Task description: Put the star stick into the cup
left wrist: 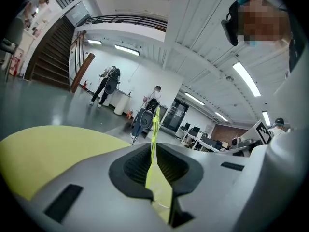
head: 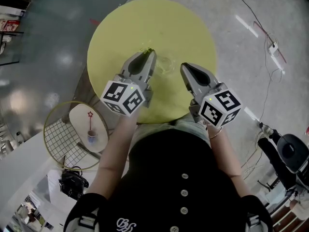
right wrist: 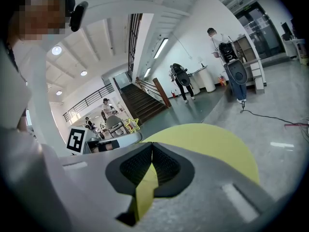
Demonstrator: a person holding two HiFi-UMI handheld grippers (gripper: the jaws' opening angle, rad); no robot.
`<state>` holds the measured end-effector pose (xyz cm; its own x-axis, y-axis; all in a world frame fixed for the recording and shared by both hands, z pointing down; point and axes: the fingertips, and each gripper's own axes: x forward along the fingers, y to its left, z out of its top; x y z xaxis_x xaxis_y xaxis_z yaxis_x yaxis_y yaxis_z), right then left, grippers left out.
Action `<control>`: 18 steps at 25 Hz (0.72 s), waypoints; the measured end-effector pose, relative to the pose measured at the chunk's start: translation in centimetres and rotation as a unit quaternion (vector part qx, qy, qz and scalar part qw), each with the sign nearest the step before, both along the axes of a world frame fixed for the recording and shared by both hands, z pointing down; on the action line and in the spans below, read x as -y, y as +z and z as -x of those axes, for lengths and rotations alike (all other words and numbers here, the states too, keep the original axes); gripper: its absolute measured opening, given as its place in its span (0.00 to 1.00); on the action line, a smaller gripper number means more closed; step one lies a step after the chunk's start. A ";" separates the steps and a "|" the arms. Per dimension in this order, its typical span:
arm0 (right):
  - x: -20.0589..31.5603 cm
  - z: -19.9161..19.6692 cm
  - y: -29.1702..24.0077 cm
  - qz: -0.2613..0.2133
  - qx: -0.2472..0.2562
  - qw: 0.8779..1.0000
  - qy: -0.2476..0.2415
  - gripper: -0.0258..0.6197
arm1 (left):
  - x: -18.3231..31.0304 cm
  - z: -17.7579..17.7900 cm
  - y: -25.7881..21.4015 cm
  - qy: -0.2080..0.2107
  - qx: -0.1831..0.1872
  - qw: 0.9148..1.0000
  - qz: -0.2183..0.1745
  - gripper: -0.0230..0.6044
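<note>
In the head view both grippers hover over the round yellow table (head: 116, 28). My left gripper (head: 150, 51) is shut on a thin yellow-green star stick (left wrist: 154, 129), which stands up between its pads in the left gripper view. The stick's star (right wrist: 132, 124) shows as a yellow outline in the right gripper view, above the left gripper's tip. A faint clear cup (head: 166, 64) seems to stand on the table between the two gripper tips. My right gripper (head: 186, 67) is to the right of it, with its jaws shut (right wrist: 152, 145) and nothing between them.
Down at the left of the table stands a wire-frame stool (head: 58, 139) with a white seat, bearing a small cup with a red star stick (head: 91, 127). A black bag (head: 72, 183) lies on the floor. People and desks stand far off in the hall.
</note>
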<state>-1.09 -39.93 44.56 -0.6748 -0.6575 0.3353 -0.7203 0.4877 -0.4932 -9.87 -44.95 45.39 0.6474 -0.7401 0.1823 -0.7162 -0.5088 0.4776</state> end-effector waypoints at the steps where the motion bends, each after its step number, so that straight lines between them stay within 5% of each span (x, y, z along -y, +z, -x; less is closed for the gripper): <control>1: 0.0 0.0 0.0 0.000 0.000 1.000 -0.001 0.04 | 0.0 0.0 0.2 0.000 0.002 1.000 0.004 0.07; 6: -0.1 0.6 0.0 0.005 0.004 1.000 -0.015 0.04 | -0.1 0.3 1.0 -0.002 0.008 1.000 0.024 0.22; 18: -1.0 1.1 -0.3 -0.002 0.003 1.000 -0.027 0.04 | -1.9 0.0 0.0 -0.004 -0.004 1.000 0.016 0.26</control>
